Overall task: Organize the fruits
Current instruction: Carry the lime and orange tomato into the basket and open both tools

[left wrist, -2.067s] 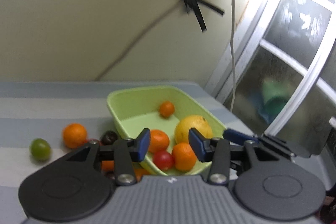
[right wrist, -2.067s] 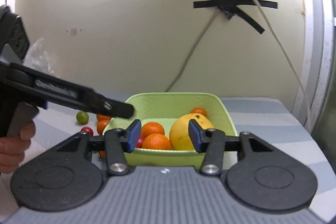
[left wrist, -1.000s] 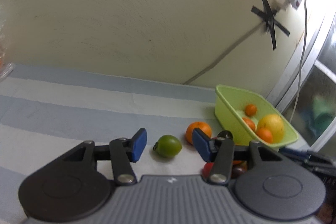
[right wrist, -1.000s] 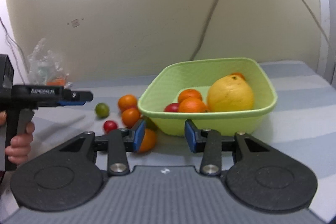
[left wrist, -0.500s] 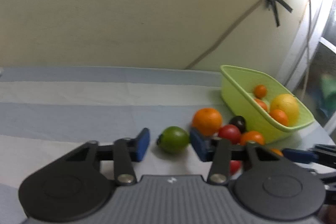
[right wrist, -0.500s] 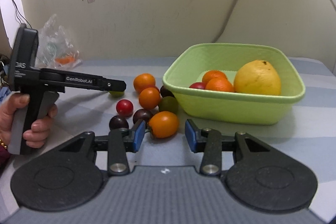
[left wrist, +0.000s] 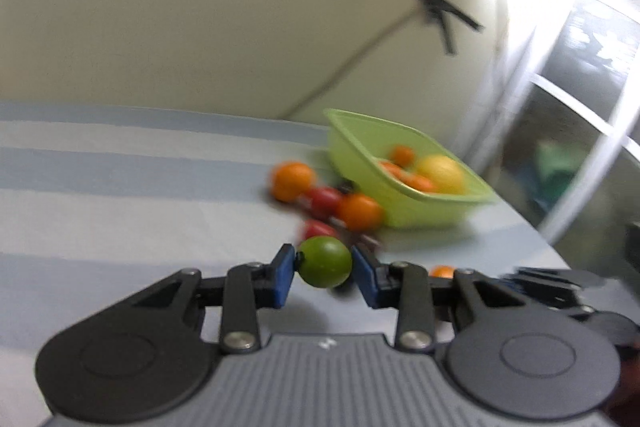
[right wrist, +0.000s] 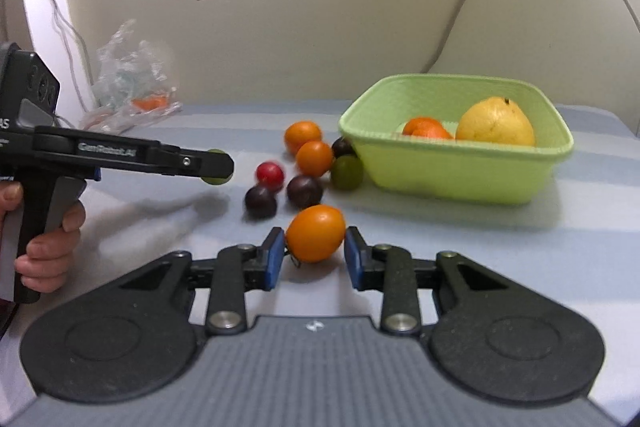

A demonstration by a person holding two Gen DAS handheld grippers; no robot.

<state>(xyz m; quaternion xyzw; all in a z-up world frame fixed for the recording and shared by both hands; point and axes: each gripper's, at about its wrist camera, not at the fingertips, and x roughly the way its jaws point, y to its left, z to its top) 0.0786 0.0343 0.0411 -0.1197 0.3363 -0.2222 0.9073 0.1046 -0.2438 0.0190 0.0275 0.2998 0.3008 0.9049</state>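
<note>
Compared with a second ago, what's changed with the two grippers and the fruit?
The left gripper closed on the green fruit. The right gripper has just been closing around the orange fruit, pads at its sides. The green basket and its fruit stayed put.

green fruit [left wrist: 325, 262], pale green tub [right wrist: 460, 167], striped cloth [left wrist: 120, 187]

Right wrist view: pale lettering on the side bar of the left tool [right wrist: 218, 167], along its black arm, reads roughly "GenRobot.AI"; slightly blurred, so the spelling is not certain. At the far left edge of the same tool's body, a cut-off fragment reads "AS"; the rest is out of frame. A small pale logo mark sits on the ribbed grey housing in both wrist views, not readable as text. Nothing else is legible.
</note>
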